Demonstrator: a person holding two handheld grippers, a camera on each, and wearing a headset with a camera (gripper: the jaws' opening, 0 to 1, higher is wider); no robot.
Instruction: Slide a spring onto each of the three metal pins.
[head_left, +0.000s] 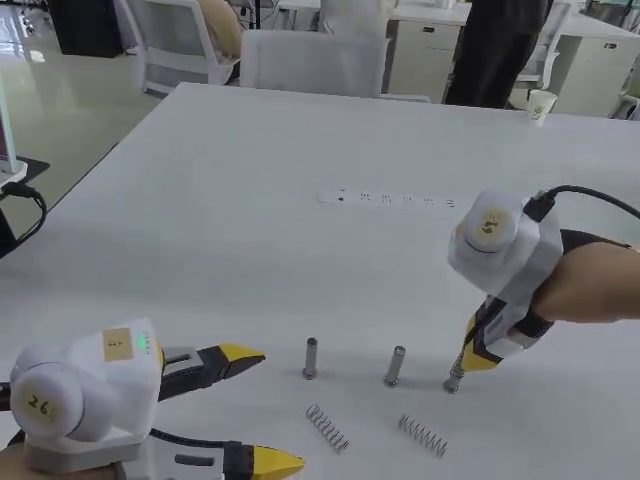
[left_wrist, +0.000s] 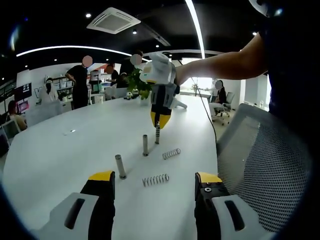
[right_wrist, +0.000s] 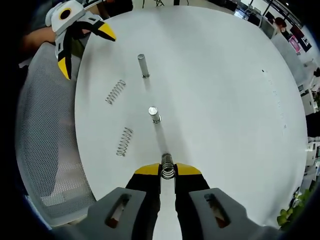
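In the head view, three pins stand in a row on the white table (head_left: 200, 200): the left pin (head_left: 310, 358), the middle pin (head_left: 395, 365) and the right pin (head_left: 454, 382). The right gripper (head_left: 470, 358), held in a hand (head_left: 590, 285), points down at the right pin, its jaws clamped on the held spring (head_left: 459, 363), which stands upright over that pin. The left spring (head_left: 327, 427) and the right spring (head_left: 422, 436) lie flat on the table just in front of the row. The left gripper (head_left: 262, 408) sits at the near left, jaws spread wide and empty. A paper cup (head_left: 541, 103) stands far back; what it holds cannot be told. In the left gripper view, the spread jaws frame the left spring (left_wrist: 155, 179), with the left pin (left_wrist: 120, 166) nearest, the middle pin (left_wrist: 145, 145) and right spring (left_wrist: 171, 153) beyond, and the right gripper (left_wrist: 161, 119) above the held spring (left_wrist: 157, 133). A mesh chair (left_wrist: 265, 165) is at the right. In the right gripper view, the closed jaws pinch the held spring (right_wrist: 167, 166), seen end-on. Ahead stand the middle pin (right_wrist: 154, 114) and left pin (right_wrist: 142, 65), with the right spring (right_wrist: 124, 141) and left spring (right_wrist: 115, 91) beside them and the open left gripper (right_wrist: 85, 50) beyond.
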